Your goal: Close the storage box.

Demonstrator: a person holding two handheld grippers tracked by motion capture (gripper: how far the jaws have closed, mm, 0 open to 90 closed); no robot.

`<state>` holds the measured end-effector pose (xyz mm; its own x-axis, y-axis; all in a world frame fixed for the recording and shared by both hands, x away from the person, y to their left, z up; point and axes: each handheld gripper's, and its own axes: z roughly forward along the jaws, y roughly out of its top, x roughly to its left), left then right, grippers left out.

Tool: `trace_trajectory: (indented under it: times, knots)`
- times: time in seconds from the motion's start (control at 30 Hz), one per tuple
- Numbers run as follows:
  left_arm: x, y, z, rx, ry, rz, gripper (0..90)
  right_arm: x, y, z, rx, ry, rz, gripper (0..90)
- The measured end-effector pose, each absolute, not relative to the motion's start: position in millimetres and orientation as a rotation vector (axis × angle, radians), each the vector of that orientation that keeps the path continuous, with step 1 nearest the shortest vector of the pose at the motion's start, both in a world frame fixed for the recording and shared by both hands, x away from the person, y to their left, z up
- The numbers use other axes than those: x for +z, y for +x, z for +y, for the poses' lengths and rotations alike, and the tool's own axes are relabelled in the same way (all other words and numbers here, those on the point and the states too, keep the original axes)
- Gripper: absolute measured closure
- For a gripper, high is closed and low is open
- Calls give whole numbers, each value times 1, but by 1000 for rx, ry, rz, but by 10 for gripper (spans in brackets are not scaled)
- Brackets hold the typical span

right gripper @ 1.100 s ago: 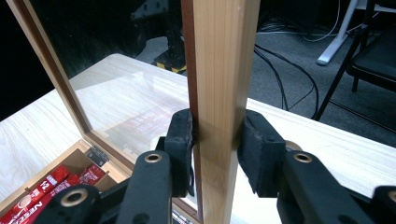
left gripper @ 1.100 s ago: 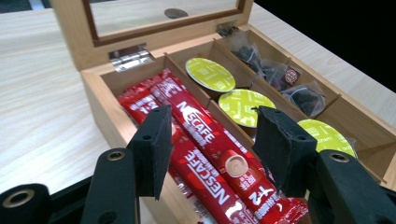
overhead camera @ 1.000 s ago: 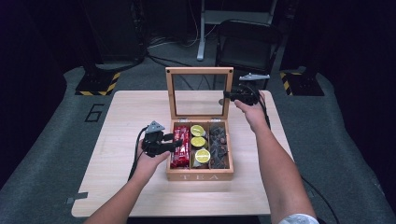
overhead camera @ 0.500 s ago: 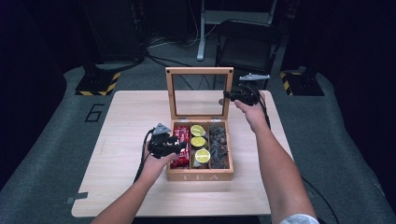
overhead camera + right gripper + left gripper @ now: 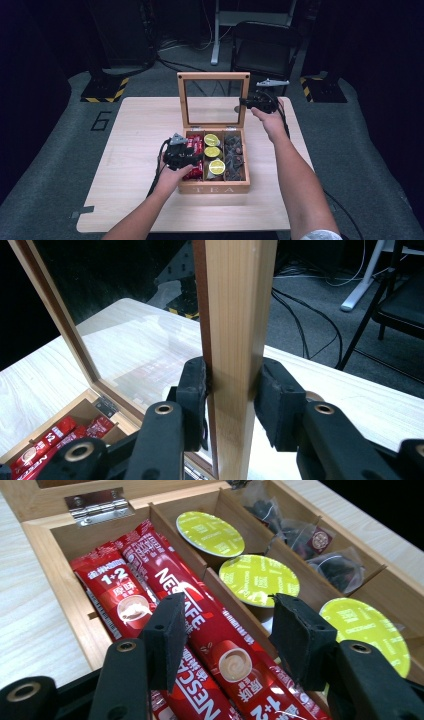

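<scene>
A wooden tea box (image 5: 214, 189) stands open on the table, its glass lid (image 5: 213, 76) upright. Red coffee sachets (image 5: 200, 610) lie in the left compartment, lime-green capsules (image 5: 259, 580) in the middle one and dark tea bags (image 5: 300, 530) in the right one. My left gripper (image 5: 192, 161) hovers over the sachets (image 5: 194, 142); in the left gripper view its jaws (image 5: 227, 625) stand open above a sachet, with nothing pinched. My right gripper (image 5: 245, 102) is shut on the lid's right frame post (image 5: 235, 305), one pad on each face.
The box sits mid-table on a pale wooden tabletop (image 5: 135, 130) with bare room to its left and front. Behind the table are a black chair (image 5: 265, 50), floor cables and yellow-black striped floor markers (image 5: 105, 90). Each gripper trails a cable.
My left gripper has edged right, from beside the box to over its left compartment. The right gripper keeps its hold on the lid.
</scene>
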<state>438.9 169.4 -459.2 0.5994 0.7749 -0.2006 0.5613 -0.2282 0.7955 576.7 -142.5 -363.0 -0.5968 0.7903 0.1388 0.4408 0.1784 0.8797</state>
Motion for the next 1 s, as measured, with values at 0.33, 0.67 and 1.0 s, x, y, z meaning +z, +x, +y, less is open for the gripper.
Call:
trace_trajectory:
  times: [0.33,0.67,1.0]
  knots:
    - [-465,440,166,330,1935,1089,501,-364,576,-142,1396,1171,2103,656]
    - [-466,441,164,333,1926,1111,568,-364,577,-143,1402,1166,2102,655]
    - [-464,440,166,340,1909,1141,698,-364,577,-143,1401,1165,2102,656]
